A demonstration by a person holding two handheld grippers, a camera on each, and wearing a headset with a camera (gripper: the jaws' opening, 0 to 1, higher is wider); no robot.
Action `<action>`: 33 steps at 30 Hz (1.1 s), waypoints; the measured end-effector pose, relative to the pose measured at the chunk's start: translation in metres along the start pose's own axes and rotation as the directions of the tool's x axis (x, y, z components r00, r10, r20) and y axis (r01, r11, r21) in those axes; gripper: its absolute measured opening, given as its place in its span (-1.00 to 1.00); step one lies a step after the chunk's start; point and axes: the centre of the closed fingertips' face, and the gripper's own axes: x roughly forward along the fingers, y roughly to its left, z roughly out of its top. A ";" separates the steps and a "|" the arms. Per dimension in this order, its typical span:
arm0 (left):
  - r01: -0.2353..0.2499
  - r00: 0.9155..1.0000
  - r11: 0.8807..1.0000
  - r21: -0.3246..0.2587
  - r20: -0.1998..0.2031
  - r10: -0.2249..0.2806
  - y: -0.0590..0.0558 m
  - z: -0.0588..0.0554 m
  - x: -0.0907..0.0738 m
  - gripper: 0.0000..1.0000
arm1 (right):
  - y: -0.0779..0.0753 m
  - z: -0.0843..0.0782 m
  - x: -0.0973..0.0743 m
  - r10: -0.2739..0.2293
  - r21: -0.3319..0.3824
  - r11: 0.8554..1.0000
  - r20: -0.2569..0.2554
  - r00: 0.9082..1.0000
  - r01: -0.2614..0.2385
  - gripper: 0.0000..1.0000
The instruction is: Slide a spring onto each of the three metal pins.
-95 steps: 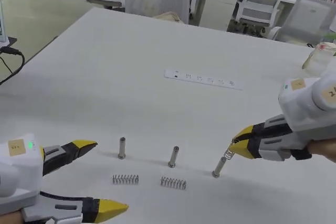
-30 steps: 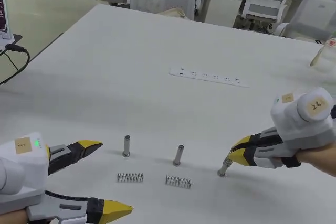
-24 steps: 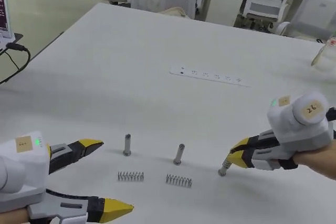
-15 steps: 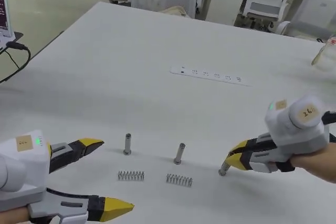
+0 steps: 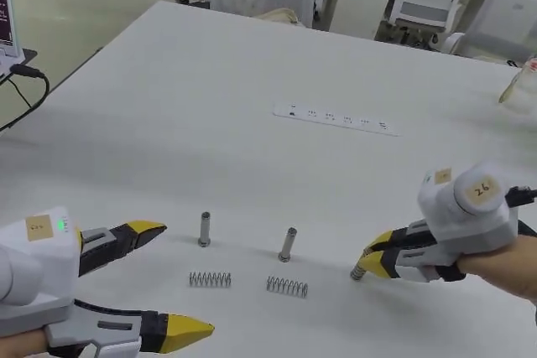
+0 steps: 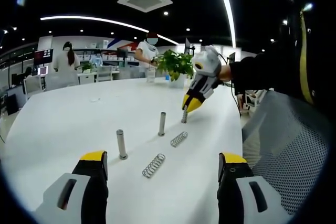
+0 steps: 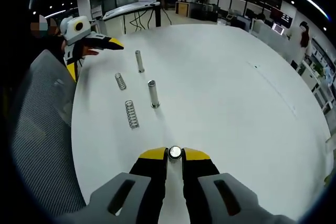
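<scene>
Head view: right tongs (image 5: pixel 369 260) sit low over the right pin (image 5: pixel 356 273), jaws clenched in around it. Looks like they're driving the third spring (image 5: pixel 358 270) down the shaft. Left pin (image 5: pixel 205 229) and middle pin (image 5: pixel 289 243) are upright and bare. Left loose spring (image 5: pixel 210 279) and middle loose spring (image 5: pixel 287 287) lie flat on the surface (image 5: pixel 252 81) just near of those pins, one staged per pin. Left tongs (image 5: pixel 181 276) are released, jaws wide, parked near-left clear of the work.

Left gripper view: own jaws spread, nothing between. Coils show on the right pin under the right tongs' tips.

Right gripper view: pin head sits in the narrow gap between the jaws. Straddling it probably keeps the spring coaxial. Can't confirm whether the jaws bite spring or pin.
</scene>
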 end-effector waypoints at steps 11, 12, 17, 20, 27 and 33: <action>0.003 1.000 1.000 0.001 -0.001 -0.003 -0.001 0.001 0.000 0.68 | 0.000 0.001 0.001 0.000 0.005 1.000 0.008 1.000 0.000 -0.83; 0.003 1.000 1.000 0.002 -0.002 -0.003 -0.002 0.001 0.000 0.68 | 0.000 0.001 0.001 -0.002 0.004 1.000 0.007 1.000 0.002 -0.83; 0.001 1.000 1.000 0.001 -0.003 -0.001 -0.002 0.000 -0.001 0.67 | 0.000 0.001 0.001 -0.003 0.005 1.000 0.007 1.000 0.003 -0.76; 0.001 1.000 1.000 0.002 -0.004 -0.001 -0.002 0.000 -0.001 0.67 | -0.001 0.001 0.001 -0.006 0.006 1.000 0.011 1.000 0.006 -0.71; -0.001 1.000 1.000 0.003 -0.004 0.001 -0.003 0.001 -0.001 0.67 | -0.003 0.006 -0.006 -0.022 0.007 1.000 0.035 0.999 0.022 -0.61; 0.000 1.000 1.000 0.005 -0.003 0.000 -0.003 0.001 -0.001 0.67 | -0.005 0.013 -0.014 -0.044 -0.003 0.999 0.061 0.997 0.044 -0.50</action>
